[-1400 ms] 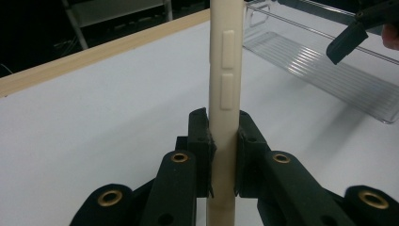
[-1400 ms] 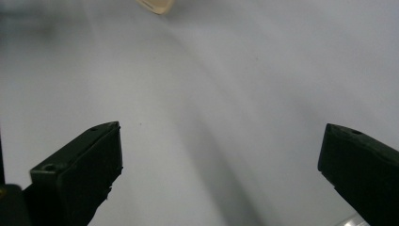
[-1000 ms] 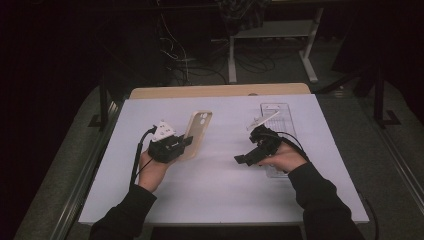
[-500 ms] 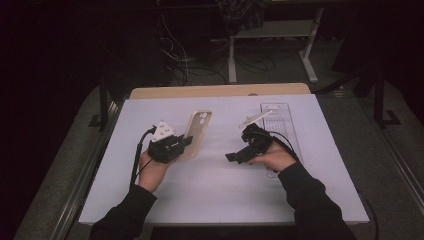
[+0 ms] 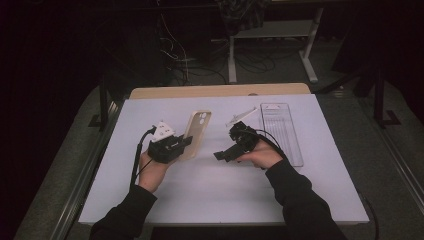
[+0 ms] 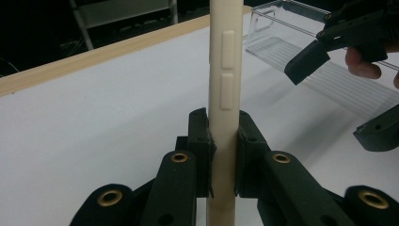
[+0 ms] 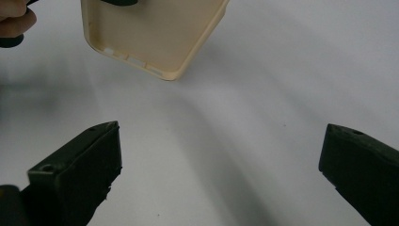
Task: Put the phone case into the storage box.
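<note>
Left of the clear plastic tray (image 5: 281, 131) on the white table (image 5: 220, 200), the left claw (image 5: 186, 143) clamps the beige phone case (image 5: 197, 132) on edge; grasping looks done. The right claw (image 5: 218, 156) nears it, wide open and empty, so handover remains.

White rectangular tabletop (image 5: 200, 200) was lit from above, surroundings were left in darkness, soft shadows were cast, near black plastic jaws were blurred, slight grain was seen.

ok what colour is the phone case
Cream, a pale beige; the phone case shows best in the left gripper view.
</note>
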